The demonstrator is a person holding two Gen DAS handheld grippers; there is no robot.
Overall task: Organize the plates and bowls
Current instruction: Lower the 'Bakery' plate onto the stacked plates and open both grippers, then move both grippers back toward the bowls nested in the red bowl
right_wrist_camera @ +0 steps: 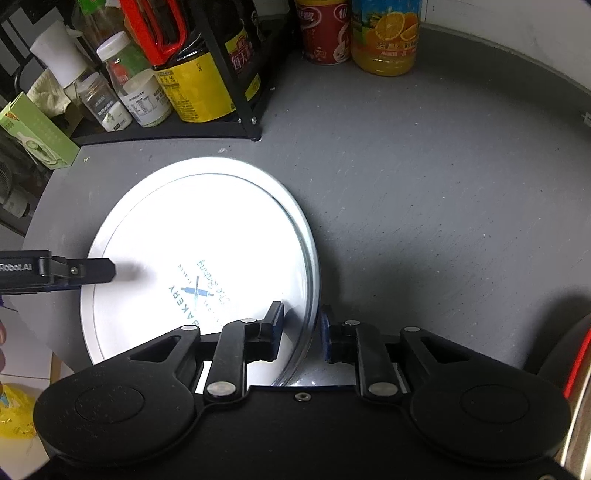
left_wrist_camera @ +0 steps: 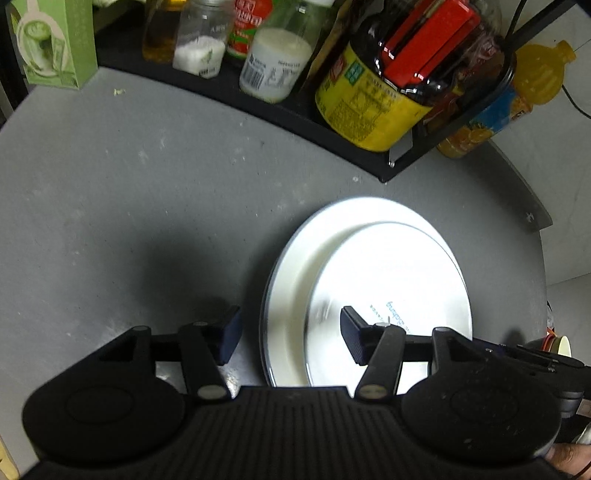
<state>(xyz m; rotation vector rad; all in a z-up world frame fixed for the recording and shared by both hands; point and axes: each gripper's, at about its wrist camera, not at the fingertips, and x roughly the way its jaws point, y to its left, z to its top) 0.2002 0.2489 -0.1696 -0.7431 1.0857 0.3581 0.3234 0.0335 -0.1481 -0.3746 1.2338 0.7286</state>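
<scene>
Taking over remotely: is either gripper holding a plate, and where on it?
Neither is clamped. The right gripper straddles the plate rim, fingers apart. The left gripper is open over it.

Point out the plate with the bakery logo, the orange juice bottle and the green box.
plate with the bakery logo point(right_wrist_camera: 207, 236): right wrist view, on its bare white centre above the logo.
orange juice bottle point(right_wrist_camera: 386, 37): right wrist view, on the label's orange slices.
green box point(left_wrist_camera: 55, 40): left wrist view, on its front face.

White plate point(right_wrist_camera: 221, 229), blue bakery print

Grey round table point(right_wrist_camera: 424, 192), black condiment rack point(left_wrist_camera: 295, 107), white wall point(right_wrist_camera: 517, 22).
</scene>
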